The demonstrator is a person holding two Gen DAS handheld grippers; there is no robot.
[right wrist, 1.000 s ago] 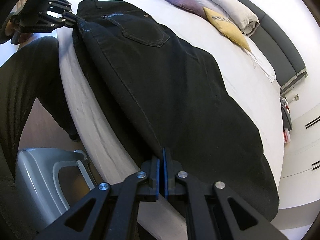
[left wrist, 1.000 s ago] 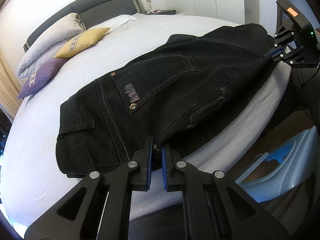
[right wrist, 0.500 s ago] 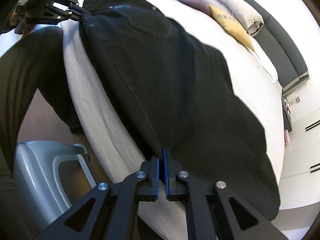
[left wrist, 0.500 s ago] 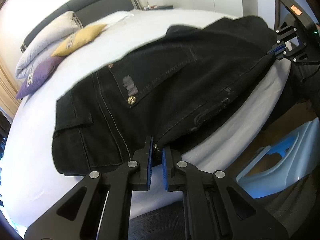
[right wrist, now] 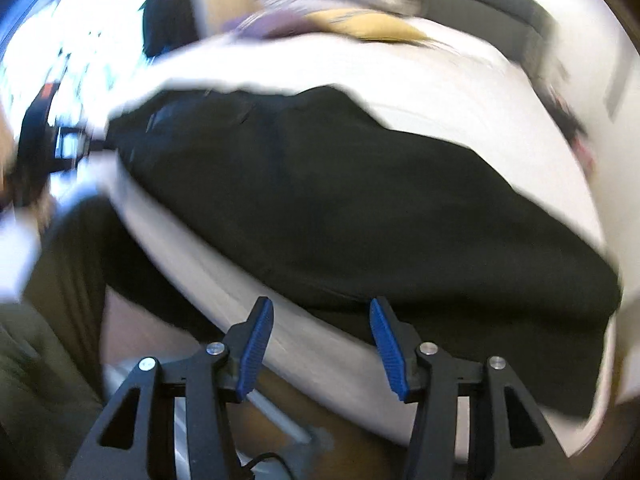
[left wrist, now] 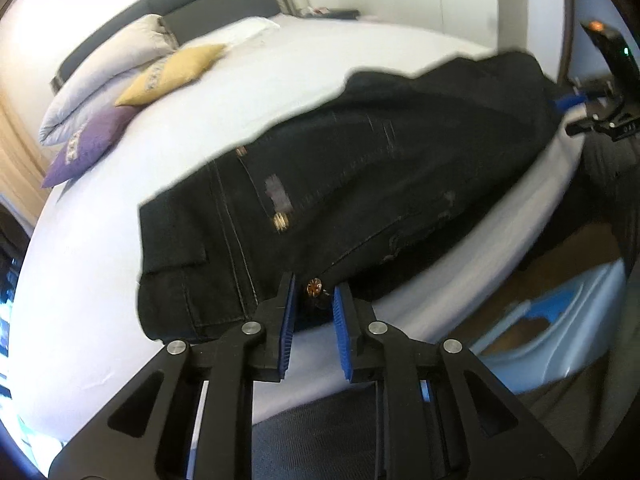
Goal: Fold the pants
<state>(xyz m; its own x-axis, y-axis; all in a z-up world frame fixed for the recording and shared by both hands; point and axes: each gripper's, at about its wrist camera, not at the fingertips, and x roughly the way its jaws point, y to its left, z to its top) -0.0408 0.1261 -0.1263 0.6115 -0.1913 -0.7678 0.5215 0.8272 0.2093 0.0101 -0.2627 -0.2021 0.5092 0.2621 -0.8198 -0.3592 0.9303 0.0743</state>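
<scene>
Left wrist view: a white bed (left wrist: 100,264) fills the frame, with a grey pillow (left wrist: 108,68), a yellow cushion (left wrist: 176,72) and a purple cushion (left wrist: 88,144) stacked near the dark headboard (left wrist: 208,12). A pale blue stool (left wrist: 560,320) stands on the floor beside the bed. The black pants (left wrist: 360,184) lie folded lengthwise along the bed's near edge, blurred, the stitching smeared. The left tongs (left wrist: 314,308) sit at the waistband, slightly parted, a brass button between the pads; they grip nothing. The right tongs (left wrist: 576,104) show at the far leg end, cut off by the frame edge.

Right wrist view: heavy motion blur; the cushions and headboard are streaks. The pants (right wrist: 360,208) lie on the bed (right wrist: 460,92), their hem end draped over its edge. The right tongs (right wrist: 322,336) stand wide apart, empty, just short of the pants' edge. The left tongs (right wrist: 76,144) are a dark smear at the waistband end.
</scene>
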